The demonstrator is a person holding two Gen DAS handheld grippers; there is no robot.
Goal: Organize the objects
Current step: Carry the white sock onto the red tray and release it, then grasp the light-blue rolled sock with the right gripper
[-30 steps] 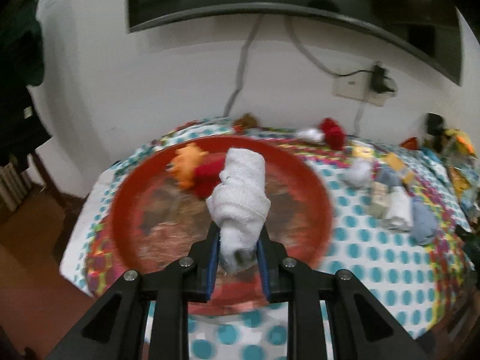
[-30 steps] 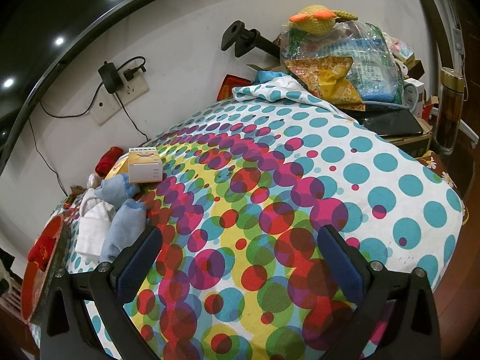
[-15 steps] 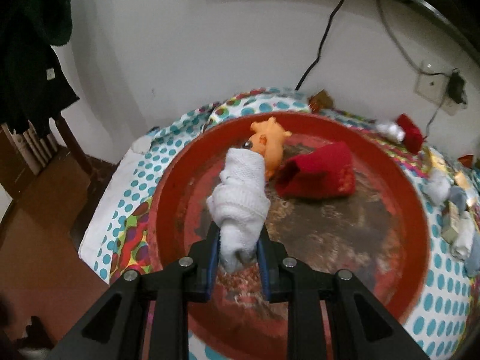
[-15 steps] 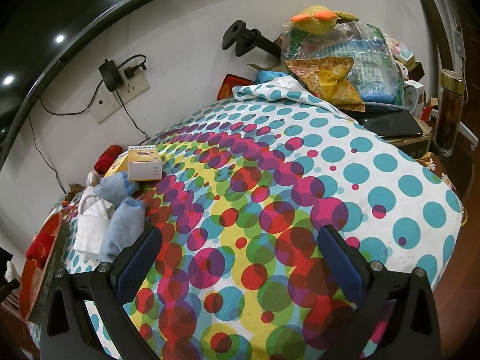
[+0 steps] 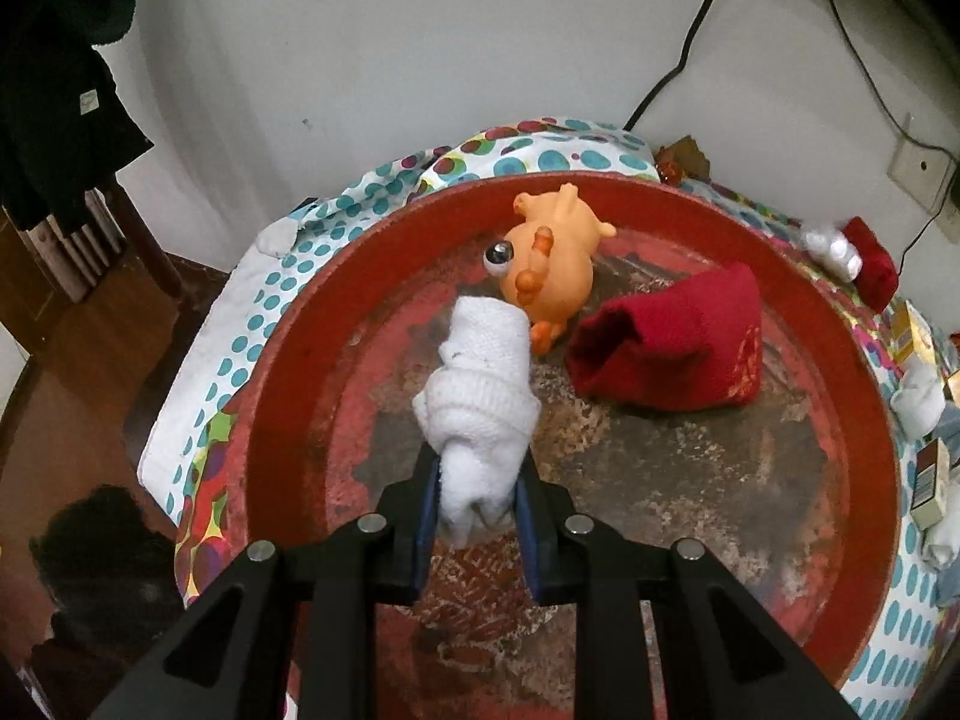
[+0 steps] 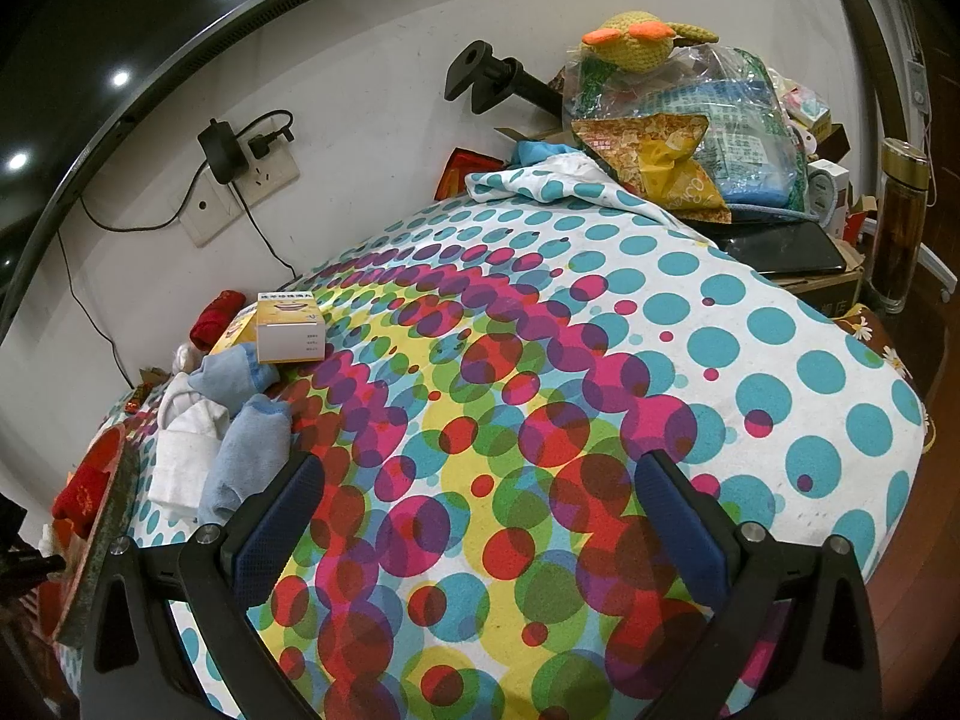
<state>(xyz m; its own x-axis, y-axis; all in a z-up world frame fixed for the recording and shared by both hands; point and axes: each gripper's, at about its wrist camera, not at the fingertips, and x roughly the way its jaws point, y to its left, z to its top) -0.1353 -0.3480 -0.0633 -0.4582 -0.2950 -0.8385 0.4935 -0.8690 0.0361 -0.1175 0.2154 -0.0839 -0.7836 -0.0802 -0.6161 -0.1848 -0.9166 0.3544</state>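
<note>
My left gripper (image 5: 475,495) is shut on a rolled white sock (image 5: 480,396) and holds it over the round red tray (image 5: 840,324). An orange toy pig (image 5: 549,267) and a folded red sock (image 5: 672,348) lie in the tray's far half. The white sock's tip is close to the pig. My right gripper (image 6: 480,516) is open and empty above the dotted tablecloth (image 6: 600,360). Blue socks (image 6: 240,450), a white sock (image 6: 180,450) and a small white-and-yellow box (image 6: 291,336) lie to its left.
The tray's edge (image 6: 102,534) shows at the far left of the right wrist view. More socks (image 5: 852,252) and small boxes (image 5: 927,480) lie right of the tray. A pile of bags with a knitted toy (image 6: 648,42) and a bottle (image 6: 903,222) stand at the table's far right.
My left gripper has carried the white sock lower and further over the tray, closer to the pig. The right gripper has barely moved.
</note>
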